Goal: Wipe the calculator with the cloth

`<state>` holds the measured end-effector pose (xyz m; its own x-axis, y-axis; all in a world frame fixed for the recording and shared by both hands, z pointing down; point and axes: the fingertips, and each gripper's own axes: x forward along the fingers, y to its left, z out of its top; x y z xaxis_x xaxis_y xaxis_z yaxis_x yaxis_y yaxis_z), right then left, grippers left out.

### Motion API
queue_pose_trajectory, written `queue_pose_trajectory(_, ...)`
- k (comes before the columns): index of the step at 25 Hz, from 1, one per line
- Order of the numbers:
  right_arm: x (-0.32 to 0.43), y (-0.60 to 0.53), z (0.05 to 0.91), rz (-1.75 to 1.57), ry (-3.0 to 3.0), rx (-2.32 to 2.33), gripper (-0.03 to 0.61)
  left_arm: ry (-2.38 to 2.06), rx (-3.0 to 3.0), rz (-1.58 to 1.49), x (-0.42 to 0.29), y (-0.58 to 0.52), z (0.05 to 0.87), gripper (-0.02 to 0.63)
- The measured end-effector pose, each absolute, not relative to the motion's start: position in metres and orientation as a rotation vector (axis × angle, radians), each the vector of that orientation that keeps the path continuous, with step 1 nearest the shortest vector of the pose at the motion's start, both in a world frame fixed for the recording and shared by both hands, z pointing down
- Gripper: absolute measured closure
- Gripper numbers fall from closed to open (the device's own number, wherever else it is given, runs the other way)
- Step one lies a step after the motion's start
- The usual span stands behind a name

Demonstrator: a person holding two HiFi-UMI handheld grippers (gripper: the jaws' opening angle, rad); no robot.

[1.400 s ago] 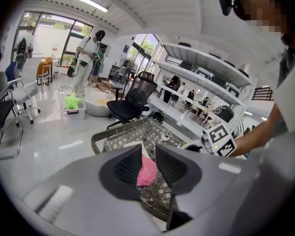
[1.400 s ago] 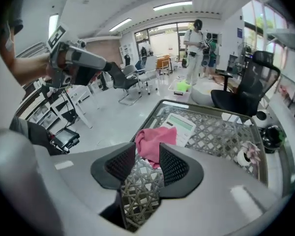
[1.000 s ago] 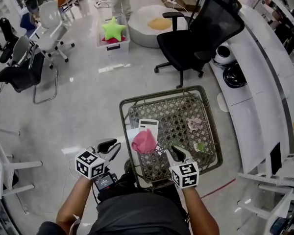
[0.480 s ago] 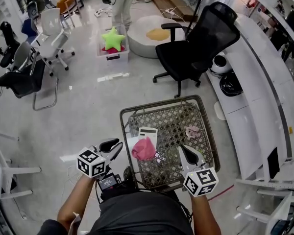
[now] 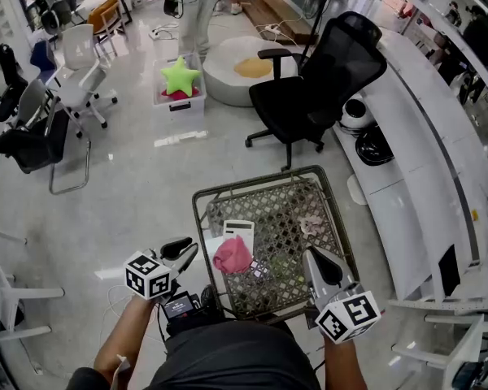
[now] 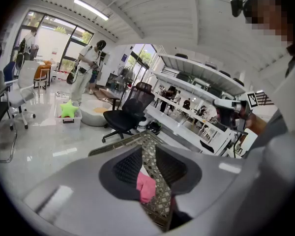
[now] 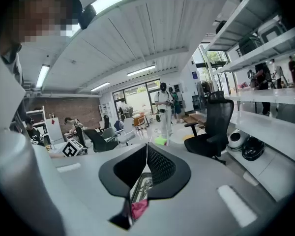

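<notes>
Just off the near left edge of the wicker tabletop [image 5: 260,180], the left gripper [image 5: 185,248], jaws parted by a narrow slot and gripping nothing, with only the weave and the pink cloth [image 5: 233,254] showing through the gap. Over the near right corner, closer to the head camera, the right gripper [image 5: 311,255], jaws pressed tip to tip and empty. On the tabletop's left half, the white calculator [image 5: 237,232], lying flat, with the cloth bunched against and partly over its near end, touched by neither gripper. Farther right on the weave, a small pale crumpled scrap [image 5: 311,226]. Beyond the tabletop, a black office chair [image 5: 325,80].
</notes>
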<state>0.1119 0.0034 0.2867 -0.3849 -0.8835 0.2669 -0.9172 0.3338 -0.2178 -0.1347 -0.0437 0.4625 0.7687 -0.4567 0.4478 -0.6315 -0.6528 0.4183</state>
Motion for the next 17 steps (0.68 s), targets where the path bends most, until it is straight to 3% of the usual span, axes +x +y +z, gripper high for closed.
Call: queue_pose_trajectory(17, 0.1089, 0.0113, 0.2846, 0.489, -2.459, 1.695, 0.572, -0.81, 2.399, 0.389, -0.1366, -0.0391, 0.4654, 0.505)
